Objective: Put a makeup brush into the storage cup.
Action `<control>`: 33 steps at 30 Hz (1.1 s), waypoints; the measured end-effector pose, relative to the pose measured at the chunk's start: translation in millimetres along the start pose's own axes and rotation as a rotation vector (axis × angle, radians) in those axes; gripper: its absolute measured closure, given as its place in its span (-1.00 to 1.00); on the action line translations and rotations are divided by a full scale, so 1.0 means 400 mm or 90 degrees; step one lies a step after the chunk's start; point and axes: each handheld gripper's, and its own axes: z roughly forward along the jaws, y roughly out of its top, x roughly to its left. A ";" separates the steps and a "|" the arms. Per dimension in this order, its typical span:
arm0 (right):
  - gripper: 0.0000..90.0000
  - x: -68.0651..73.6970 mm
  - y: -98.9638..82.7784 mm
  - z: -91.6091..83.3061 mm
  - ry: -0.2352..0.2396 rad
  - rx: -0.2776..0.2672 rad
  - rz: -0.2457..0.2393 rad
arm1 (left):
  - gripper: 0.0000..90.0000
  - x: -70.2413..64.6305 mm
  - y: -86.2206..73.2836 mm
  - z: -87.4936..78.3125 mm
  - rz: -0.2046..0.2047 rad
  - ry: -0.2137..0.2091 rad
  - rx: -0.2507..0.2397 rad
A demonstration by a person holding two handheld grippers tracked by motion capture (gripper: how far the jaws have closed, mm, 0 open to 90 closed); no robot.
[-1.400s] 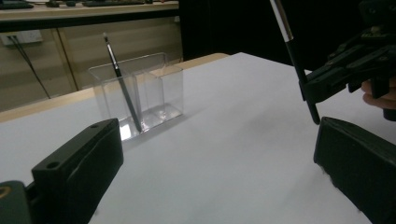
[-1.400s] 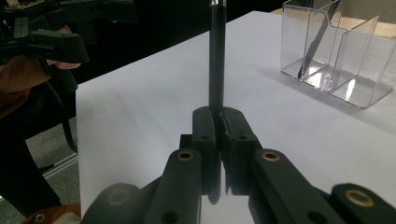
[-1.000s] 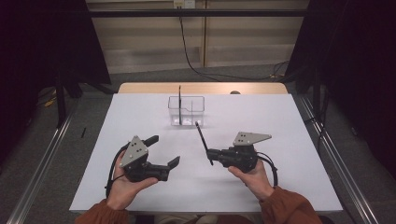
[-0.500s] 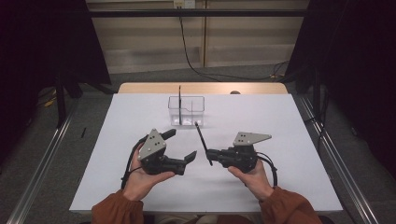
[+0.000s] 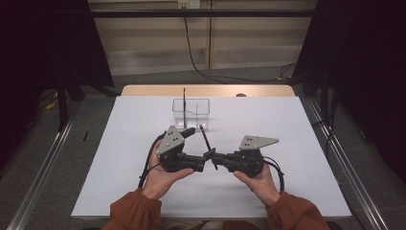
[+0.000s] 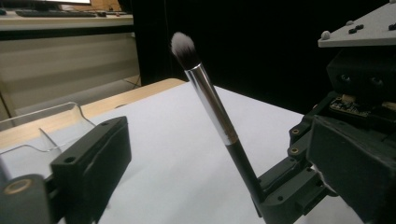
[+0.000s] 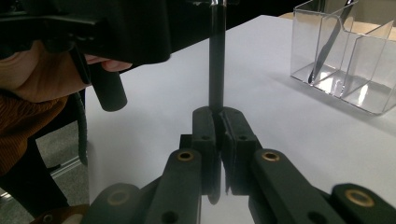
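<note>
A makeup brush (image 5: 207, 143) with a black handle, silver ferrule and pale bristles (image 6: 183, 45) stands tilted above the white table. My right gripper (image 5: 212, 155) is shut on the lower end of its handle (image 7: 217, 70). My left gripper (image 5: 196, 147) is open just to the left of the brush, and its jaws have just been closing a little. The brush stands just ahead of them and nothing is pressed between them. A clear organiser (image 5: 203, 108) sits at the back centre with a second dark brush (image 5: 184, 103) upright in its left compartment.
The white sheet (image 5: 287, 124) covers the table, with a wooden strip (image 5: 268, 90) along the far edge. Metal rails (image 5: 43, 167) run down both sides on the floor. In the right gripper view the organiser (image 7: 369, 60) is at the upper right.
The left hand has moved right, bringing its gripper from the left of the table up beside the brush. The right gripper and the brush have stayed put.
</note>
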 end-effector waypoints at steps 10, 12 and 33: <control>0.88 -0.005 0.001 -0.005 -0.008 -0.006 0.002 | -0.58 -0.006 0.003 0.033 -0.007 -0.014 0.009; 0.89 -0.006 0.001 -0.006 -0.010 -0.007 0.002 | -0.45 -0.002 0.004 0.035 -0.011 -0.006 0.011; 0.88 -0.013 -0.005 0.002 -0.016 0.009 0.005 | 0.66 0.012 -0.002 0.031 -0.070 -0.034 0.024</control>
